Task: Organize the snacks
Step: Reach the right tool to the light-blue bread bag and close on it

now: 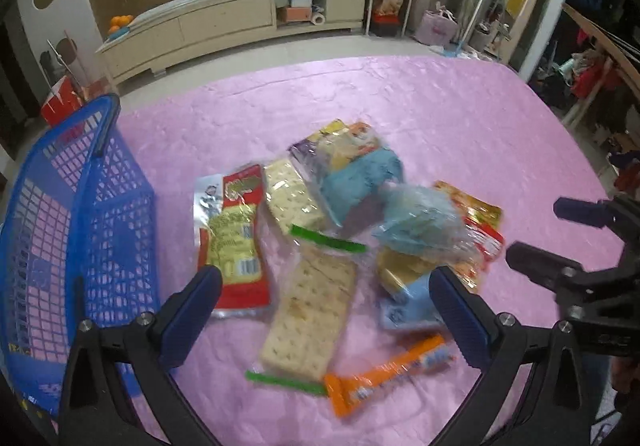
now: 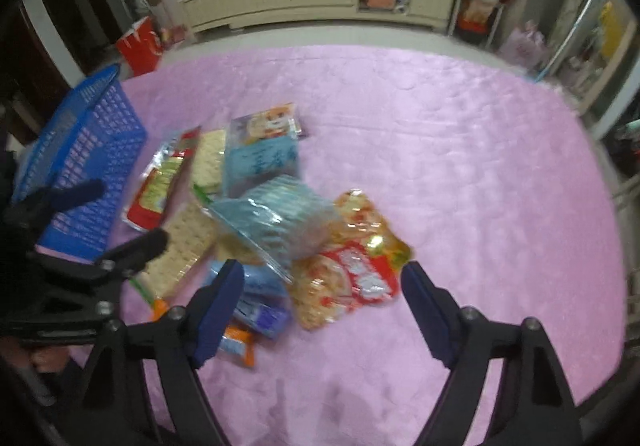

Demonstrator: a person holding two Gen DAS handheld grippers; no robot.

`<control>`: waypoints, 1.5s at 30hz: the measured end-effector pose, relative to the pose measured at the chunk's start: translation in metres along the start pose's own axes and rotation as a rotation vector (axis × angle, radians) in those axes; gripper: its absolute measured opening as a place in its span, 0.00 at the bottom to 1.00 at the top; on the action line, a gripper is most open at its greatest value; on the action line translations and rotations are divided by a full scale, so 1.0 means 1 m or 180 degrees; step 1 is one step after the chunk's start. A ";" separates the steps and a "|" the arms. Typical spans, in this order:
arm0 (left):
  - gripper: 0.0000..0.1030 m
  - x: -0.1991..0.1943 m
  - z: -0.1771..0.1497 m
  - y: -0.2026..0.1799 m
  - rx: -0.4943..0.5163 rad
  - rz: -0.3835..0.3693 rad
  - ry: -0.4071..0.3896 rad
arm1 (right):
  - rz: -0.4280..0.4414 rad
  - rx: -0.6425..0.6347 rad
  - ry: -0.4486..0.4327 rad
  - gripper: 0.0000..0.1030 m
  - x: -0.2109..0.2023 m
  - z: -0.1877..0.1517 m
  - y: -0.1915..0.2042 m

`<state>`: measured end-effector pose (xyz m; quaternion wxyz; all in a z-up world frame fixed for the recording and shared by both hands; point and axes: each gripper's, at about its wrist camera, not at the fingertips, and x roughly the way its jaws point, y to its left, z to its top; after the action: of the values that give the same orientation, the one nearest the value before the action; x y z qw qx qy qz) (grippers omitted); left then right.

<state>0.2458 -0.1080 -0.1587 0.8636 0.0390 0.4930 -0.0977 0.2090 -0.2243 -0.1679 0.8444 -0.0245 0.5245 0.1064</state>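
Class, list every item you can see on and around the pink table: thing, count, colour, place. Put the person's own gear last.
basket: one, blue, table's left edge.
cracker packs: two, cream, pile's left-centre.
red snack pack: one, nearest the basket.
orange-red pack: one, pile's right side.
blue wrapped packs: several, blurred, pile's middle.
orange stick pack: one, pile's near edge.
tablecloth: one, pink.
cabinet: one, cream, behind the table.
left gripper: open, above the crackers.
right gripper: open, above the orange-red pack.

Left gripper (image 1: 326, 292) and right gripper (image 2: 322, 288) angled downward, fingers apart, empty.
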 end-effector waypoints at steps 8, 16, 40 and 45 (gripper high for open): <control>0.99 0.031 0.005 0.021 0.0086 0.0084 0.0258 | -0.0013 -0.0325 0.0257 0.82 0.039 0.013 0.026; 0.99 0.036 0.006 0.035 0.0078 0.0116 0.0339 | 0.0179 -0.0438 0.0341 0.83 0.060 0.034 0.026; 0.99 0.055 -0.007 0.002 -0.0053 -0.0195 0.0465 | 0.0253 -0.0667 -0.0011 0.64 0.023 0.021 -0.013; 0.99 0.061 0.001 -0.026 -0.0057 -0.0245 0.0516 | -0.0017 -0.0589 -0.0101 0.64 0.002 0.013 -0.037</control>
<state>0.2716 -0.1418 -0.2101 0.8168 0.0201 0.5633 -0.1230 0.2290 -0.2579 -0.1668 0.8469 -0.1022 0.4990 0.1525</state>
